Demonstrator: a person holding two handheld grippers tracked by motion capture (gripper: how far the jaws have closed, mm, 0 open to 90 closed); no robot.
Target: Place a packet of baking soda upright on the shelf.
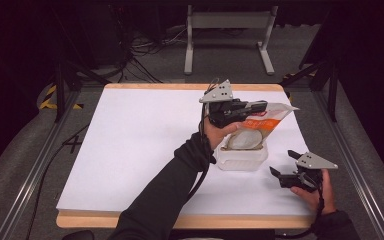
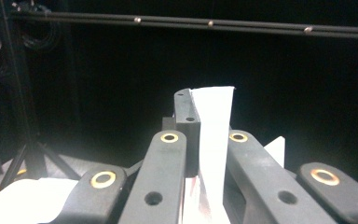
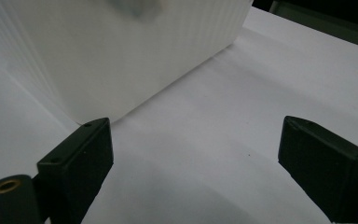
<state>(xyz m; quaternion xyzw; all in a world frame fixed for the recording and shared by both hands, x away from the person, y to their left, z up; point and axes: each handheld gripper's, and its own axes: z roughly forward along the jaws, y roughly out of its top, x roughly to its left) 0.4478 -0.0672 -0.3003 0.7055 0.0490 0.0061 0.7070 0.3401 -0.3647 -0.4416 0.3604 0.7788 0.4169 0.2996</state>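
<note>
A: What kind of place is indicated?
B: A lab or recording studio: a white-topped table (image 1: 145, 150) is ringed by metal rails (image 1: 27, 175), black drapes, grey carpet, loose cables (image 1: 145, 47) and hazard tape (image 1: 47, 100).

The table (image 1: 145, 150) has a matt white sheet over pale wood edging. On it sits a translucent ribbed plastic tub (image 1: 242, 159). Above the tub, a glossy plastic pouch (image 1: 262, 120) is pinched between matt black plastic jaws.
</note>
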